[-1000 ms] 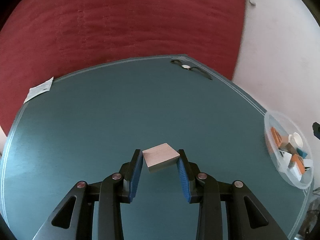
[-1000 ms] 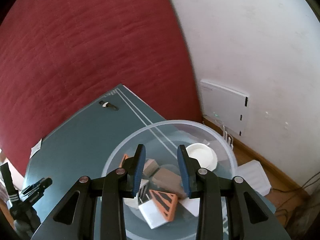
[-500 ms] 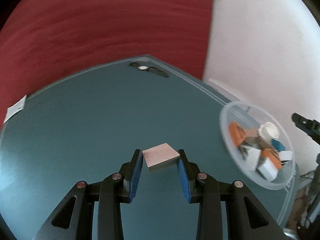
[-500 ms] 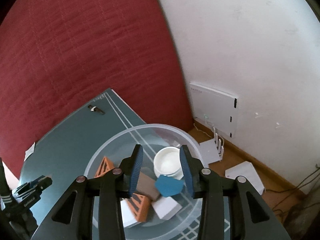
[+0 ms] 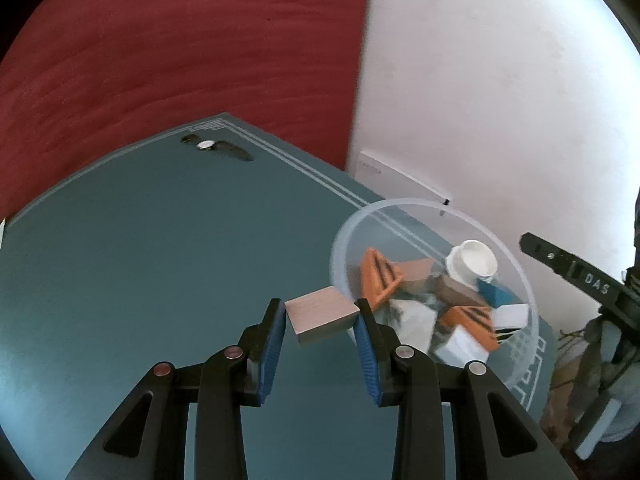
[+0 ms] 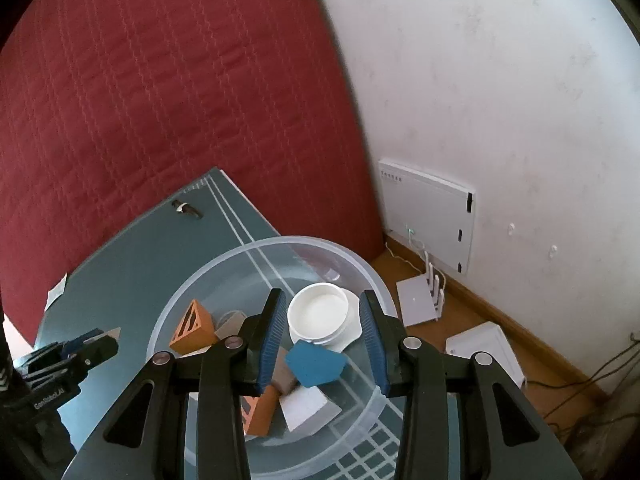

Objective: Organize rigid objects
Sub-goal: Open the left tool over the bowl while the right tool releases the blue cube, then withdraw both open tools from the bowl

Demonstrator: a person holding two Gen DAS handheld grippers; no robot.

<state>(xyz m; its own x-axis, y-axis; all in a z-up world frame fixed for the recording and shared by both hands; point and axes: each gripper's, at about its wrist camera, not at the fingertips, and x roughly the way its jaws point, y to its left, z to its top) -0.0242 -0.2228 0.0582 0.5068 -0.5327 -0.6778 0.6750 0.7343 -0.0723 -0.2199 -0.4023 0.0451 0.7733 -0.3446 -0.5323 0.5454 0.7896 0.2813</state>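
Tongs on the left [image 5: 320, 318] are clamped on a tan wooden block [image 5: 321, 315], held above the green counter [image 5: 160, 260] just beside the clear bowl [image 5: 516, 264]. Right tongs [image 6: 323, 322] hang apart and empty over the bowl's mixed blocks [image 6: 314, 362].

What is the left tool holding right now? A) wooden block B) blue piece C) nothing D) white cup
A: the left tool is shut on the wooden block, pinched between its blue pads, beside the bowl and not yet over it.
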